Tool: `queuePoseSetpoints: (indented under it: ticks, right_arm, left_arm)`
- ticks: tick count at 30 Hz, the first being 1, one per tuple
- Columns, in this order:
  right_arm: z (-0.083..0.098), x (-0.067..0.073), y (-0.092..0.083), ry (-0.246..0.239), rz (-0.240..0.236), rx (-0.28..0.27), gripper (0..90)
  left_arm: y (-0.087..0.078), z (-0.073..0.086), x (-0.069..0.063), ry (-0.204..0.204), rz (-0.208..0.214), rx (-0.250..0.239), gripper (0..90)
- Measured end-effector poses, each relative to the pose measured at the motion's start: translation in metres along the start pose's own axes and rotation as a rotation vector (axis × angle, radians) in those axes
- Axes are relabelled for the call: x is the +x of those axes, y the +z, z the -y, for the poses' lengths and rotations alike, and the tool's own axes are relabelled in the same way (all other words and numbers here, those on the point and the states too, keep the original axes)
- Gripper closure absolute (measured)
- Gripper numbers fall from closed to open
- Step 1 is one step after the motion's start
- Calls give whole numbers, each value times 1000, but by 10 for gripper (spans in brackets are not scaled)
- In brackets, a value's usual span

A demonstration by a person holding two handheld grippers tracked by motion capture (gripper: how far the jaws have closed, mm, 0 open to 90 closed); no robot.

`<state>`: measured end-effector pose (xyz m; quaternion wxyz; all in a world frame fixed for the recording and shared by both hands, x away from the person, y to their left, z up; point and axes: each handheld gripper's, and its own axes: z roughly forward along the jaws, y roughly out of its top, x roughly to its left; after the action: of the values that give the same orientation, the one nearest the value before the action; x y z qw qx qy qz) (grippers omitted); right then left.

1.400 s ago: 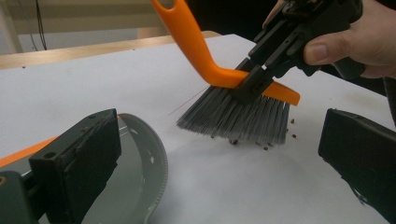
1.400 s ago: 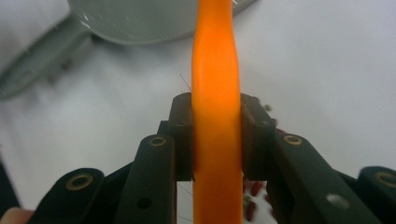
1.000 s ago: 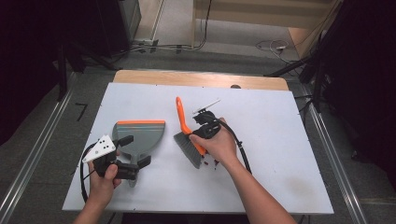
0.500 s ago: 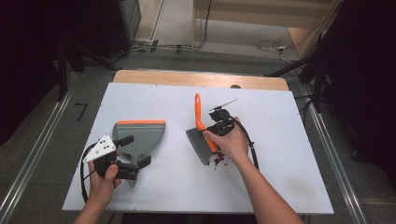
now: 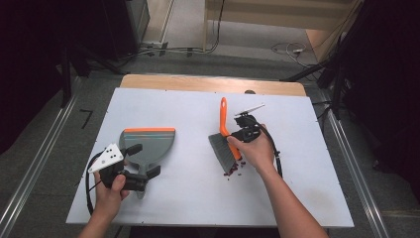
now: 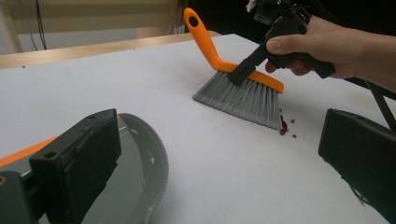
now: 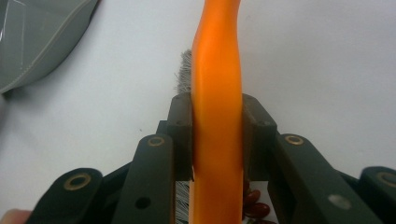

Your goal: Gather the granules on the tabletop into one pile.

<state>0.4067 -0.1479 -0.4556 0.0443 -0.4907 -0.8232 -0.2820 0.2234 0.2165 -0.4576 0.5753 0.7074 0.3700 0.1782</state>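
Orange plastic ran straight up between the jaws of the right gripper [image 5: 246, 130], which were clamped on the back of the brush [image 5: 225, 140] from both sides. In the high view the brush's long axis lay nearly along the table's depth, handle tip pointing away from the person, grey bristles spread toward the person's left and resting on the white table [image 5: 297, 188].

A small heap of dark red bits [image 5: 233, 171] lay at the near corner of the bristles, touching or just beside them, on the side nearest the person. In the left gripper view they showed as a few crumbs [image 6: 286, 128] at the brush's [image 6: 243, 84] right end.

The dustpan [image 5: 147, 148] lay well to the left of the brush, its orange lip on the far side and its handle toward the person. The left gripper [image 5: 130, 173] sat at that handle; its jaws looked apart in its own view, with the pan's rim [image 6: 159, 163] beside the left jaw, so I judged it not closed on anything.

The bits lay nearer the right hand [image 5: 255, 148]. A sweep toward the pan would likely run leftward across open table, and the pan's lip did not face that way.
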Motion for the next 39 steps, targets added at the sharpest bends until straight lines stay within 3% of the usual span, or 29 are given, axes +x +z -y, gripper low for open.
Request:
queuePoseSetpoints:
  ticks: [5, 10, 15, 18, 21, 26, 30, 33, 37, 39]
  right_arm:
    - [0, -6, -5, 18, 13, -12, 683]
    - [0, -8, -13, 42, -51, -43, 688]
    - [-4, -1, -28, -12, -87, -64, 689]
    - [-4, 6, -40, -88, -111, -53, 689]
    - [1, 16, -51, -226, -114, -26, 688]
    - [20, 29, -56, -438, -88, 79, 689]
    - [36, 34, -57, -527, -94, 131, 689]
    - [45, 37, -54, -581, -147, 165, 689]
    - [52, 38, -39, -663, -124, 222, 689]
    - [50, 34, -33, -703, -127, 203, 689]
  left_arm:
    - [0, 0, 0, 0, 0, -3, 0]
    - [1, -1, 0, 3, 2, 1, 0]
    - [2, -1, -1, 5, 2, 2, 0]
    - [2, -1, 0, 4, 4, 2, 0]
    - [2, -1, 0, 3, 5, -1, 0]
    - [2, -1, 0, 4, 3, 1, 0]
    - [2, -1, 0, 5, 1, 5, 0]
    - [3, 0, -1, 1, 0, 7, 0]
    - [4, 0, -1, 4, 0, 8, 0]
    - [4, -1, -2, 3, 1, 5, 0]
